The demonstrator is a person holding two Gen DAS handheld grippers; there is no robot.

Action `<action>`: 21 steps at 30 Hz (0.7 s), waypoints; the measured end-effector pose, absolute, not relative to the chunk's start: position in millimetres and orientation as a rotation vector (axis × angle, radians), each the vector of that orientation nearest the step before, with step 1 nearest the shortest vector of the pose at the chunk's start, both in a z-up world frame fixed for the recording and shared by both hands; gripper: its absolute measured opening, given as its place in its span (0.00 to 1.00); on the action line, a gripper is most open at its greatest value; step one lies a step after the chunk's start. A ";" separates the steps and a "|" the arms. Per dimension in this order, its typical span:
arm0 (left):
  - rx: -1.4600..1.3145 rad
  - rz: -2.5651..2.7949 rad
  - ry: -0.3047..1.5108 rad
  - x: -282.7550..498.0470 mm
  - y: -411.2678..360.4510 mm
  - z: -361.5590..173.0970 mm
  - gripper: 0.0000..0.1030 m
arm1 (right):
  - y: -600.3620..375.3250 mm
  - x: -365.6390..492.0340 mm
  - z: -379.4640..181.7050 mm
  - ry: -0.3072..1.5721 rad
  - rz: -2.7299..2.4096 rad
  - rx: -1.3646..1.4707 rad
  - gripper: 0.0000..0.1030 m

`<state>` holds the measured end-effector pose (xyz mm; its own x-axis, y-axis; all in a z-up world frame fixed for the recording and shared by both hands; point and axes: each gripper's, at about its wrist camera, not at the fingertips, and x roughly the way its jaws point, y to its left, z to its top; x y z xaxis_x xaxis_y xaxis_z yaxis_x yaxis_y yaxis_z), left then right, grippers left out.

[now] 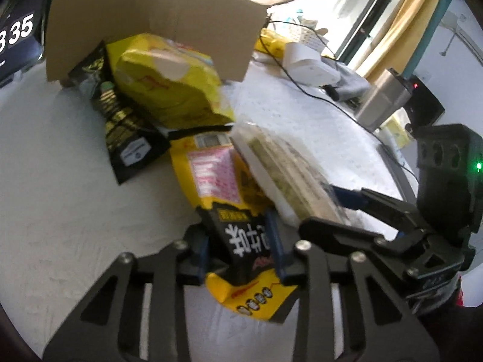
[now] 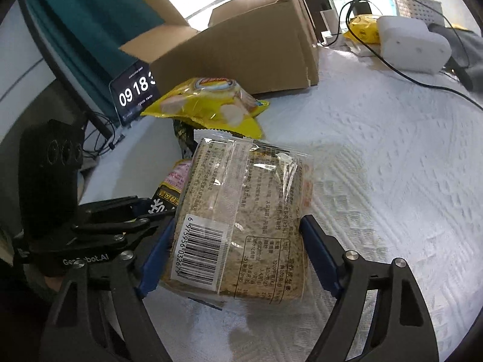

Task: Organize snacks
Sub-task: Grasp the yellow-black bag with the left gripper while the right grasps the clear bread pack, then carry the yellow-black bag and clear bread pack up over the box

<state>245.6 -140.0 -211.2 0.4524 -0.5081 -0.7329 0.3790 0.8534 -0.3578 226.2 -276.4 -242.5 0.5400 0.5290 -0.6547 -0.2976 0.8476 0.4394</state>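
Between the blue pads of the left gripper (image 1: 243, 241), a yellow-and-black snack pouch (image 1: 229, 211) is pinched at its near end, its far end lying on the white textured table cover (image 1: 60, 181). Just beside it, the right gripper (image 2: 238, 253) clasps a clear-wrapped brown cake packet (image 2: 244, 211), both pads pressed against the packet's sides. Beyond these, a yellow chip bag (image 1: 169, 81) rests partly on a black-and-gold pouch (image 1: 120, 126). Behind them stands an open cardboard box (image 1: 151, 18) with a flap lowered toward the bags. A dark clock display (image 2: 135, 90) stands left of the box; a white device (image 2: 413, 45) and black cables lie farther right.
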 end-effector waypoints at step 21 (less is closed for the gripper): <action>-0.109 -0.563 0.802 207.2 -104.2 -151.4 0.25 | -300.2 202.4 -194.2 0.774 0.416 0.304 0.77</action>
